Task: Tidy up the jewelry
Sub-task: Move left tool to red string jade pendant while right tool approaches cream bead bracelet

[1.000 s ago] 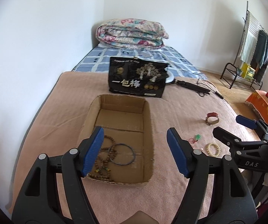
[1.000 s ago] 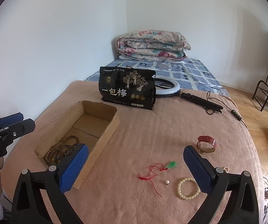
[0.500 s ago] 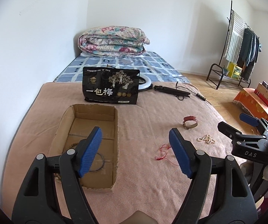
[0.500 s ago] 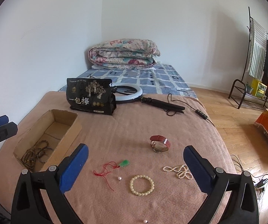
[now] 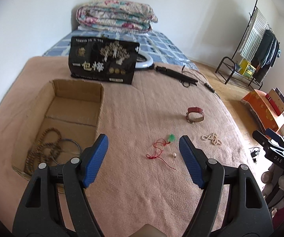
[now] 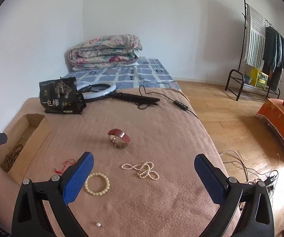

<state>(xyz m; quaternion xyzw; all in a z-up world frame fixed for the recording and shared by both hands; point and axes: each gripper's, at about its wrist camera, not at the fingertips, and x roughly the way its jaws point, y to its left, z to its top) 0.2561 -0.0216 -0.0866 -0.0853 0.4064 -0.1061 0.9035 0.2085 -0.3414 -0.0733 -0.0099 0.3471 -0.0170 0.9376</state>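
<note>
On the bed's pink blanket (image 6: 161,207), loose jewelry lies toward the right edge; cardboard box (image 5: 76,102) sits by the left edge, already holding brown bead strands (image 5: 43,152) and a thin blue ring.

Left claw (image 5: 144,154) apart, nothing between the pads, aimed at red cord with green pendant (image 5: 161,148); a loose pearl lies just beside it.

Right claw (image 6: 144,175) apart, empty, framing pearl necklace (image 6: 142,169). Pearl bracelet (image 6: 97,183) lies just beside its left pad; red-strap watch (image 6: 120,138) farther up the bed.

Step in hand, by my reading: approach for the next pickups.

To do it well:
- drop low, pads straddling the necklace's bunched middle so strands don't trail
- press lightly into the blanket; soft surface gives
- take the cord at the pendant
- avoid pinching blanket nap
</note>
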